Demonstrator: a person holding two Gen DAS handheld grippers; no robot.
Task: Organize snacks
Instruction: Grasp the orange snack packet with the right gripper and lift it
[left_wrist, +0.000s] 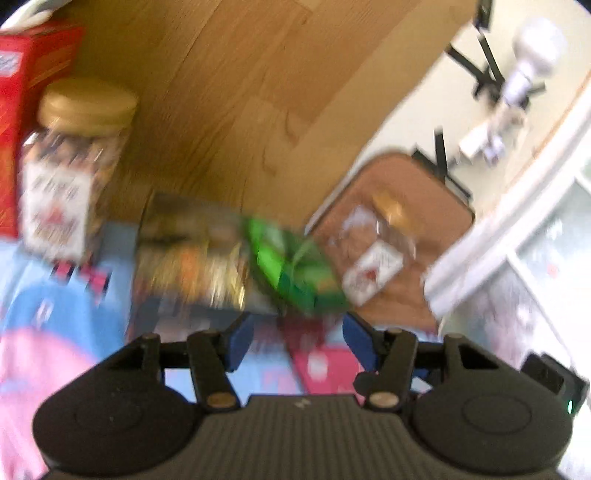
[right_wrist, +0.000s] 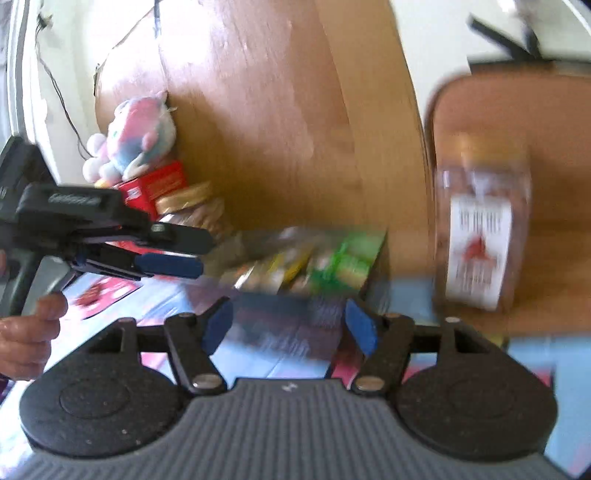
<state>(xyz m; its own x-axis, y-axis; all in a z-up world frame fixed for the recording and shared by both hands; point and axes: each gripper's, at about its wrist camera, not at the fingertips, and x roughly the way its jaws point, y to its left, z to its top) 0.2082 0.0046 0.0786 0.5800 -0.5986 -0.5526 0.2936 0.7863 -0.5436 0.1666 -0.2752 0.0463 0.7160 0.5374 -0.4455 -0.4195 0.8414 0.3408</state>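
Table: a big wooden table (right_wrist: 277, 110) is seen, and a blue and pink picture mat (left_wrist: 55, 314) is spread on its near part.
Chair: a brown chair seat (left_wrist: 424, 206) is seen past the table's right edge, over a pale floor.
Snack bags: a blurry pile of snack bags (left_wrist: 192, 258), with a green bag (left_wrist: 295, 273) at its right end, is laid on the table straight ahead of both grippers. Its long side is stretched left to right, across the jaws.
Jars: one gold-lid jar (left_wrist: 70, 166) is stood by a red box (left_wrist: 22, 92) at the far left. Another clear jar (right_wrist: 480, 236) is seen on the right, by the chair seat.
Toy: a pink and blue plush toy (right_wrist: 136, 136) is set behind the red box.
Left gripper (left_wrist: 295, 336): its blue jaws are spread wide and nothing is held. The green bag is just past the tips, so this one is judged nearer.
Right gripper (right_wrist: 288, 325): its jaws are spread wide too, with nothing between them.
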